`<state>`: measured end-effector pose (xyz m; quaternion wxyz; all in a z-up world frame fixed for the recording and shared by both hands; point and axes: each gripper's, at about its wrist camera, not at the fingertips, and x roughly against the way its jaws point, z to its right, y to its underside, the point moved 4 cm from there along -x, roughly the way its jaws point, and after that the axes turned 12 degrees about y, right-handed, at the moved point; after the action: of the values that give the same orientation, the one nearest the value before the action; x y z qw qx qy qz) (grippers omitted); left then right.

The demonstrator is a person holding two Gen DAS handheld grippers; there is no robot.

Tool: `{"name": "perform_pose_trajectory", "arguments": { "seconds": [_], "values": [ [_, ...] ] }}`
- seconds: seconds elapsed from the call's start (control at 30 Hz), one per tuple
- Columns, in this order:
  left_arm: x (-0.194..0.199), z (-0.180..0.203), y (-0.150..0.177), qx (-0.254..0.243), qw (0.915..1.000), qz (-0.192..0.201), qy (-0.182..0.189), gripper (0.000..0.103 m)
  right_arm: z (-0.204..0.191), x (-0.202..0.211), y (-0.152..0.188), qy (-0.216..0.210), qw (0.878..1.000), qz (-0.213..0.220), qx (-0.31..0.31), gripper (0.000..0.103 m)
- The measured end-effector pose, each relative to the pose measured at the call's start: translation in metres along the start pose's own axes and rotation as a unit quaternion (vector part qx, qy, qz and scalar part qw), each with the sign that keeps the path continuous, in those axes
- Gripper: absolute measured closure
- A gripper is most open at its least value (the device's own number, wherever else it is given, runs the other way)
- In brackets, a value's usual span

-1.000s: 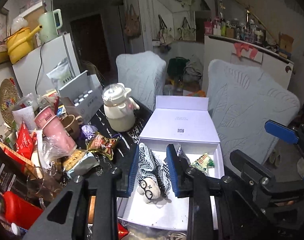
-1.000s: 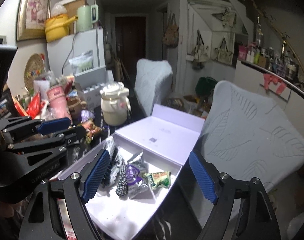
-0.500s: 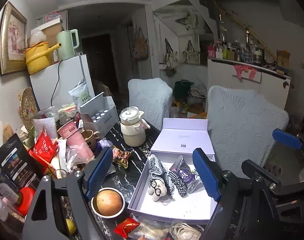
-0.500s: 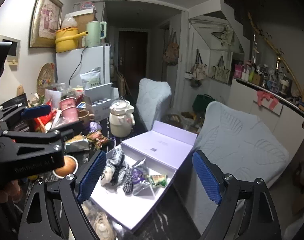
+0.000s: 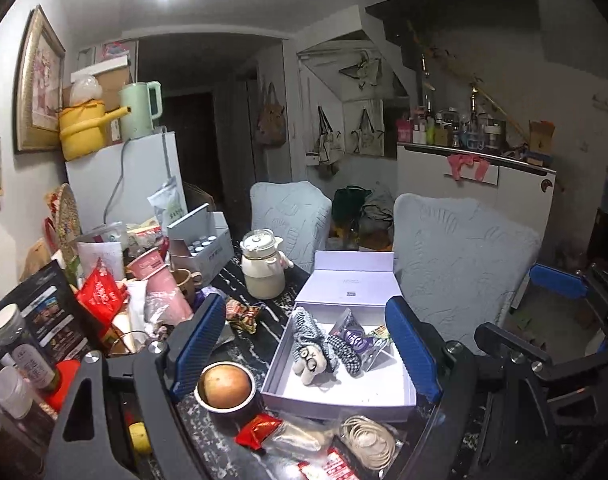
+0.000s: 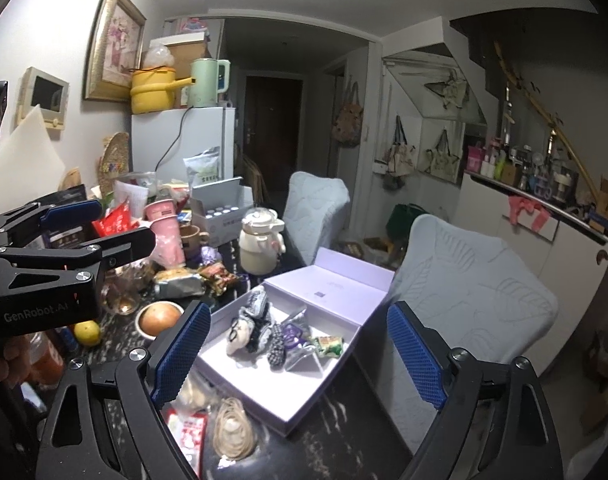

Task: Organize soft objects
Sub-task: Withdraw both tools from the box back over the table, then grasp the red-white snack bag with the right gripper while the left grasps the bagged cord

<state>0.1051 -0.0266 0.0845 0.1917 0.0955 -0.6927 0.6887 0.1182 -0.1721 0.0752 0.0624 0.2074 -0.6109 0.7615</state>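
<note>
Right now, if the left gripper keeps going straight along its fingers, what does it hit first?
Most likely the open lavender box or the plush doll lying in it. The left gripper is open, holds nothing and points slightly downward at them. Depth is uncertain; nothing shows in between.

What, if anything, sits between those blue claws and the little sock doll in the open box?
Nothing visible. The left gripper and right gripper both hang open above the table, and the doll lies uncovered in the open box.
</note>
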Motion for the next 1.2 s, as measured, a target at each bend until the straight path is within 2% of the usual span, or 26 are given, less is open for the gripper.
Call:
{"name": "perform_pose_trajectory", "arguments": {
  "seconds": [0.23, 0.57, 0.87, 1.0, 1.2],
  "values": [
    [0.023, 0.004, 0.020, 0.013, 0.9998, -0.003, 0.016, 0.021, -0.013, 0.026, 0.014, -0.008, 1.000, 0.005, 0.001, 0.012],
    [0.045, 0.000, 0.057, 0.027, 0.9992, -0.027, 0.002, 0.021, -0.033, 0.046, 0.040, -0.026, 1.000, -0.006, 0.004, 0.012],
    [0.049, -0.001, 0.099, 0.045, 0.9970, -0.063, 0.005, 0.021, -0.047, 0.048, 0.083, -0.046, 0.998, -0.042, -0.002, 0.012],
    [0.044, -0.006, 0.120, 0.056, 0.9942, -0.091, -0.007, 0.021, -0.051, 0.046, 0.105, -0.055, 0.996, -0.066, -0.013, 0.012],
    [0.036, -0.011, 0.153, 0.090, 0.9881, -0.124, 0.008, 0.021, -0.056, 0.036, 0.136, -0.063, 0.993, -0.101, -0.020, 0.013]
  ]
}}
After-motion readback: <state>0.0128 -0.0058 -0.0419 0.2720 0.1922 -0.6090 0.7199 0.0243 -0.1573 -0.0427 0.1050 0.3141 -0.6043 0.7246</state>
